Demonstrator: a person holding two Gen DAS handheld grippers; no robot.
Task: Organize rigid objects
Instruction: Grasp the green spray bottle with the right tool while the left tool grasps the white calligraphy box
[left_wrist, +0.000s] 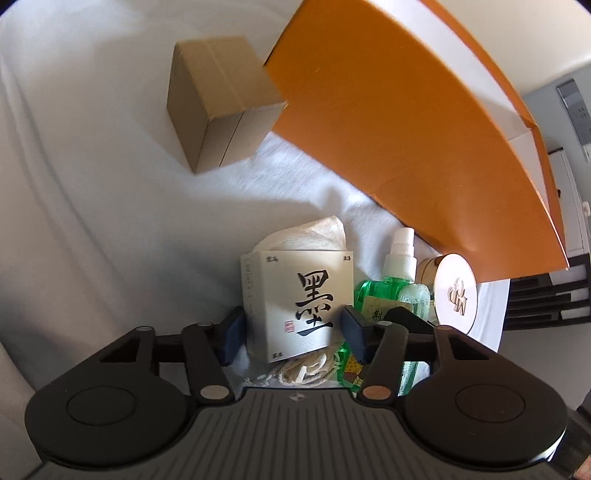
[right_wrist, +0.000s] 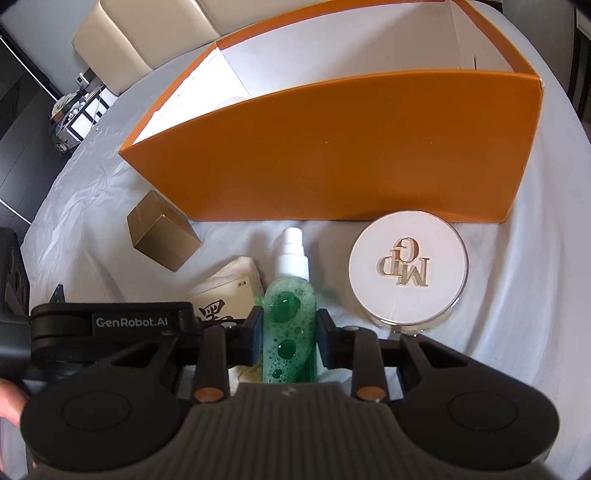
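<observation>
Nearest your right lens, the right gripper (right_wrist: 289, 336) has its pads pressed against both sides of the green spray bottle (right_wrist: 289, 325), which points toward 12 o'clock at the orange box (right_wrist: 332, 158). Your left gripper (left_wrist: 291, 332) straddles the cream calligraphy box (left_wrist: 295, 299); a sliver of gap shows at the left pad, so I cannot tell whether it truly grips.

The bottle is smooth and rounded: lift fast and it may twist or slide through the pads. The white round compact (right_wrist: 408, 267) sits at 2 o'clock, close enough to clip. The two grippers nearly touch, so raising both together risks a collision. The orange wall is tall; clear it fully before releasing.
</observation>
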